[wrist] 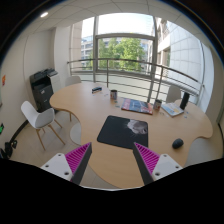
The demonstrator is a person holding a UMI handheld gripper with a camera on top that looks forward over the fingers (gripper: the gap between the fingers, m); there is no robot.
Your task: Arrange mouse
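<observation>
While the gripper (110, 160) is hovering high above the near edge of the worktop (95, 105), its jaws are standing wide open and gripping nothing. The mouse (177, 143) is lying on the bare wood off to the right of the dark mouse mat (123, 129), well ahead of the jaws and apart from the mat. To do this well, I reckon the holder should be swinging right, dropping low, and straddling the mouse squarely before closing. The small things farther along the worktop are too tiny to name, and a white chair (40, 118) is sitting at the left.
</observation>
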